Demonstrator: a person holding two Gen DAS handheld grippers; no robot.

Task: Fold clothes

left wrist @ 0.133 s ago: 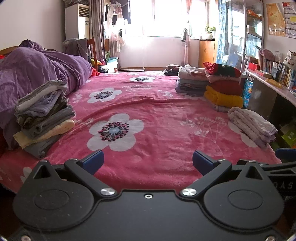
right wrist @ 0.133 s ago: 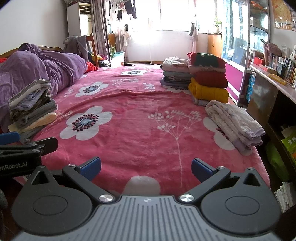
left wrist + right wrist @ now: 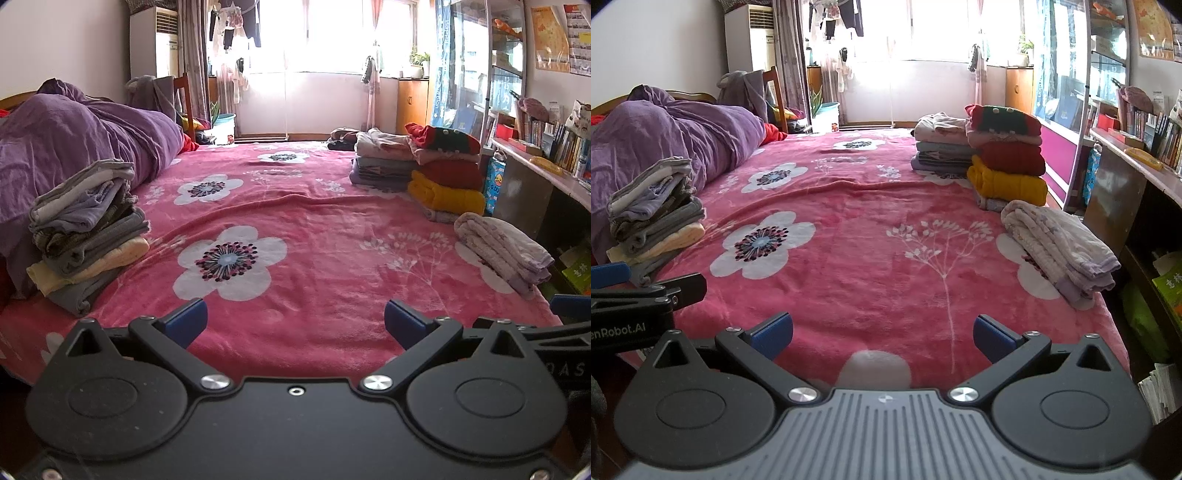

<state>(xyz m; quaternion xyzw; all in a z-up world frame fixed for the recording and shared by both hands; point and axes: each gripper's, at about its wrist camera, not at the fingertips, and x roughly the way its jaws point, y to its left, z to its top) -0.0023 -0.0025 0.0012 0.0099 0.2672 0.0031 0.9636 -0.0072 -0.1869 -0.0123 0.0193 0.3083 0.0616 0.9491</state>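
- While both grippers hang over the near edge of the bed, neither holds anything: the left gripper has its jaws wide apart, with only pink blanket between the blue fingertips.
- Likewise the right gripper has its jaws spread wide and empty, above the blanket's white branch print.
- Seen from the right wrist view, the left gripper's black body and one blue tip show at the left edge, just beside the right gripper.
- Clothes lie folded in piles round the bed's edges, and the middle of the flowered blanket carries no garment.
- On the left side stands a stack of grey, lilac and cream clothes, leaning a little, close against a heap of purple quilt.
- On the right side, nearest the grippers, lies a folded pale floral garment at the blanket's edge.
- Behind it rises a stack with a yellow knit low down, a dark red one above it, and a red-and-green sweater on top.
- Touching that stack on its left is another pile of grey and pinkish folded clothes.
- Beyond the bed's right edge runs a shelf of books, and a bright window with hanging laundry fills the far wall.
- A white air conditioner stands in the far left corner.
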